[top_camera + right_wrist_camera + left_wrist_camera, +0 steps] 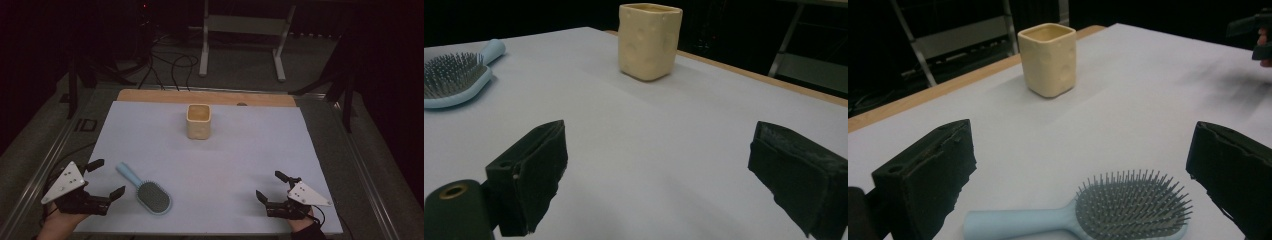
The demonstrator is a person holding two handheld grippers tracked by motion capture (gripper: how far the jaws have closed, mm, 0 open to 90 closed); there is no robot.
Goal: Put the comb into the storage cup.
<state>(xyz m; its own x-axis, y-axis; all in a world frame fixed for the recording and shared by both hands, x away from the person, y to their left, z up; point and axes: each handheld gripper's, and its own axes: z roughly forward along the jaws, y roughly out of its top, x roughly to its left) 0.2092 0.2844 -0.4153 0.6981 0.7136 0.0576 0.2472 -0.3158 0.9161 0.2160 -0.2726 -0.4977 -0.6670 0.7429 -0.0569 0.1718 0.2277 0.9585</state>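
Both grippers, left gripper (102,179) and right gripper (273,185), gape wide and empty; the hairbrush (147,191) at three o'clock of the left one may skid away if pinched on its bristles, far from the cup (198,121).

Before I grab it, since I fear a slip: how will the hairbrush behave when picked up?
The hairbrush looks rigid and probably light. Its smooth handle may slip or pivot, as the bristled head looks heavier. Lying flat, bristles up, it should slide rather than roll.

A light-blue hairbrush (147,191) with grey bristles, a cream-yellow cup (198,121).
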